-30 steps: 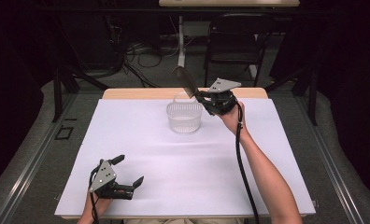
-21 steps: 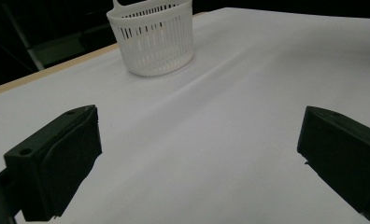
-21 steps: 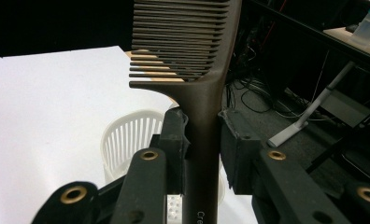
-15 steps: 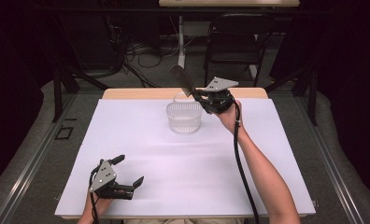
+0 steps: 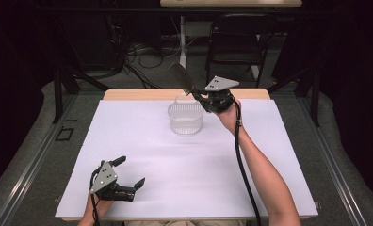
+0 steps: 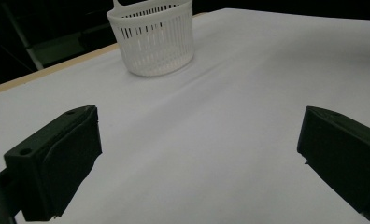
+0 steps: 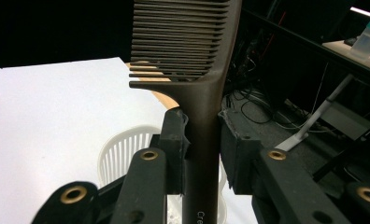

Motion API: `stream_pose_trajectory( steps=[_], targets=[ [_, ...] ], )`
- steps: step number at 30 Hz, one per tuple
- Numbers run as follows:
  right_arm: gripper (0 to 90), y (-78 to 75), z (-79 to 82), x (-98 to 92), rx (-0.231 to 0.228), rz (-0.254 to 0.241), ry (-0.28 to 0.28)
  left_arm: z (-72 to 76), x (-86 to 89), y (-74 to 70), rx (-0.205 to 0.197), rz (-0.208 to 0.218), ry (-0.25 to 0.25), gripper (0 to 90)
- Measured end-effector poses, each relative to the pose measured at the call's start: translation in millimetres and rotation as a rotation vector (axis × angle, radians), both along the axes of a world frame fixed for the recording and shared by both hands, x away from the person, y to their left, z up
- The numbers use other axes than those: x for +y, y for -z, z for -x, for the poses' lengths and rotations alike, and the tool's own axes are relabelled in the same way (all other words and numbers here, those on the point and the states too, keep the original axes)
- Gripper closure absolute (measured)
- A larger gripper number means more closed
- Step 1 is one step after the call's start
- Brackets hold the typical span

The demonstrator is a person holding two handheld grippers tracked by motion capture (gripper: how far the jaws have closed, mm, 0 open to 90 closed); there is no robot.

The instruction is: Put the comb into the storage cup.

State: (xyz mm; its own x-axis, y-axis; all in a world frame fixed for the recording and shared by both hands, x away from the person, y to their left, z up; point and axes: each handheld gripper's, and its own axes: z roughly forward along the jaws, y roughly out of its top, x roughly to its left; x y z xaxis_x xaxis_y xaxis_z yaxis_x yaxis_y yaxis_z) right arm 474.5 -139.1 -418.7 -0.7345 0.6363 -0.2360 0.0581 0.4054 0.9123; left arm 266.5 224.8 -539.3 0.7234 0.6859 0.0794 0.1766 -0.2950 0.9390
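Left claw (image 5: 128, 176) rests at the near edge of the counter (image 5: 142, 141), its 2 jaws spread apart and gripping nothing. Farther off, the right claw (image 5: 198, 94) clenches a dark comb (image 7: 199, 70) by its handle, teeth raised, just above the white basket (image 5: 185, 117).

matt brown plastic comb (image 7: 206, 84), white plastic basket (image 5: 185, 117)

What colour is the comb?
Dark brown; the comb shows best in the right gripper view.
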Motion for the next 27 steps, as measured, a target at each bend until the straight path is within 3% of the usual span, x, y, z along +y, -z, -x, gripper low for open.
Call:
stream_pose_trajectory(
  steps=[27],
  targets=[
    [72.4, 9.6, -8.8, 9.0, -0.034, -0.058, -0.016, 0.3, 0.9, -0.1, -0.001, 0.000, -0.003, 0.0]
  ],
)
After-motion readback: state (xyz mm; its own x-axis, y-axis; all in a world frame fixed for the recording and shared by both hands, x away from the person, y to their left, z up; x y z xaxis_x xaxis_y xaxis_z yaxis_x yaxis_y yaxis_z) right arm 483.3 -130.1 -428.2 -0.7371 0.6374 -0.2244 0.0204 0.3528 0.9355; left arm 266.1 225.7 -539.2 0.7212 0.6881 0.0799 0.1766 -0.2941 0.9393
